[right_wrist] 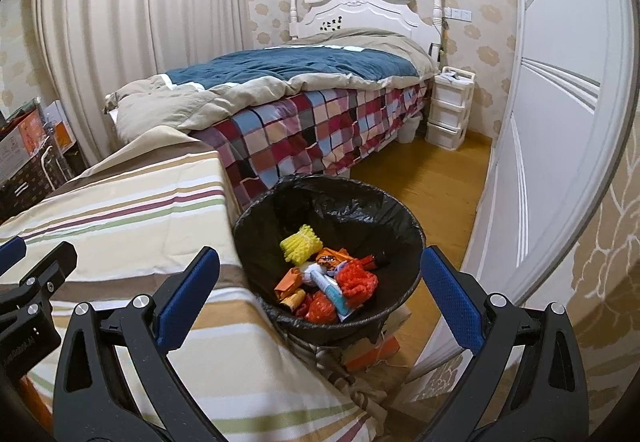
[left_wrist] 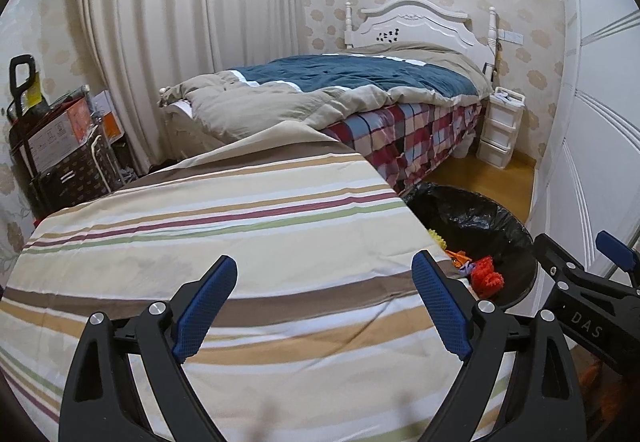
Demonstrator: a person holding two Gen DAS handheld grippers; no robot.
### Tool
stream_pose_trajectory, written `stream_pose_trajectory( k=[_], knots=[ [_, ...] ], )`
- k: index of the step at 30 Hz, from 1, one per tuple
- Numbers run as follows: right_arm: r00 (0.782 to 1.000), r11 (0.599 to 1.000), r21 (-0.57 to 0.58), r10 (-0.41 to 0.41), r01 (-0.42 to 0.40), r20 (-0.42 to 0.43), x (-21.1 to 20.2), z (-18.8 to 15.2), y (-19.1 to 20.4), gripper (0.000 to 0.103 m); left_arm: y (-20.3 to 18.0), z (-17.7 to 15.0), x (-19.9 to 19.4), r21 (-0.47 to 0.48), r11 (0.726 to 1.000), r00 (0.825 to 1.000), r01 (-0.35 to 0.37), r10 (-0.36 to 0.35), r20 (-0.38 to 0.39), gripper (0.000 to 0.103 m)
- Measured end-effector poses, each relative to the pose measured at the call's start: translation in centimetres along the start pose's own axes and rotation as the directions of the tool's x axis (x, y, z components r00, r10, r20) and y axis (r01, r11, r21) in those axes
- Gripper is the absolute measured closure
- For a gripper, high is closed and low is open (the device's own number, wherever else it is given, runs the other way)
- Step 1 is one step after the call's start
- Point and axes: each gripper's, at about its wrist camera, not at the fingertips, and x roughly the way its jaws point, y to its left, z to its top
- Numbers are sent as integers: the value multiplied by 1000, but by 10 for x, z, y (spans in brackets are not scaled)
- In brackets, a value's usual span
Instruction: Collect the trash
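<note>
Bedroom with pale flowered wallpaper and long curtains; the landmark is the trash bin (right_wrist: 328, 242), lined with a black bag, standing beside the right edge of the striped tabletop (left_wrist: 200, 226).

Far left of the bin, against the wall, cardboard boxes (left_wrist: 52, 130) carry print too small to read; left of the bin the tabletop shows no trash on the part I can see. The left gripper (left_wrist: 324, 306) hovers over this cloth, jaws wide apart, nothing between them. Inside the bin lies the collected trash (right_wrist: 324, 282): yellow and red foam nets, orange wrappers, a small tube; its writing is not legible. The right gripper (right_wrist: 320, 302) hangs just over the near rim of the bin, also spread and empty; on its body the letters "DAS" can be read in the left view. Behind the bin stands a bed (right_wrist: 304, 122) with a checked sheet.

Risks, as I judge: the bin seems perched on something low, so a push from the right gripper may tip it; the loose cloth may catch a finger; some trash may remain outside these views.
</note>
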Motion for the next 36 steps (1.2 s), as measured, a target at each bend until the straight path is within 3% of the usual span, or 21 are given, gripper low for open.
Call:
stream_pose_trajectory(
  k=[9, 36],
  knots=[
    [1000, 999, -27, 21, -21, 10, -20, -9, 11, 5, 14, -8, -20, -20, 1000, 1000, -17, 18, 26, 14],
    [999, 999, -41, 31, -30, 21, -26, -8, 17, 5, 21, -14, -23, -27, 999, 1000, -18, 18, 23, 14]
  ],
)
